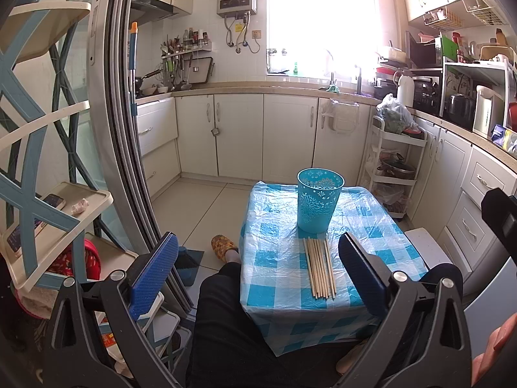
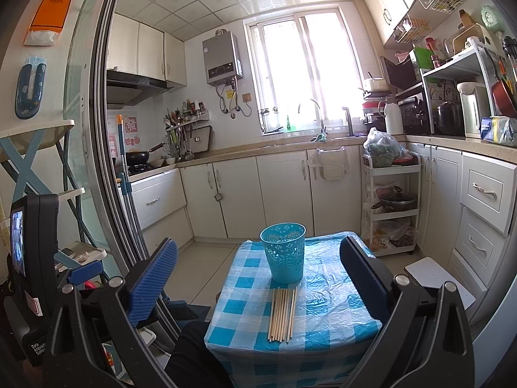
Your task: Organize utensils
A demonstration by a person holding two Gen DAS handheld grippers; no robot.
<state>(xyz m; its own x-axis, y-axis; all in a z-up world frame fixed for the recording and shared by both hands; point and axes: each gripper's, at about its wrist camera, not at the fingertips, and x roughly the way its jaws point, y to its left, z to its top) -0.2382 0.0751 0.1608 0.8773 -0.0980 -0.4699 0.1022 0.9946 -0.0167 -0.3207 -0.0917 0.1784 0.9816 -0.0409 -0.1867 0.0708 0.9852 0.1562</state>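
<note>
The left gripper (image 1: 258, 265) and right gripper (image 2: 258, 268) are both spread wide, holding nothing. The chopsticks (image 1: 319, 268) lie in a row on the table (image 1: 371, 245), just beside the blue cup (image 1: 319, 205). They look light, thin, stiff and slippery. Pinch one near its middle.

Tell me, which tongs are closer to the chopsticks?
Left, probably, but barely. Both the left tongs and right tongs hang open, back from the chopsticks, touching nothing.

Utensils on wall rack (image 1: 181, 48) too small to identify.
</note>
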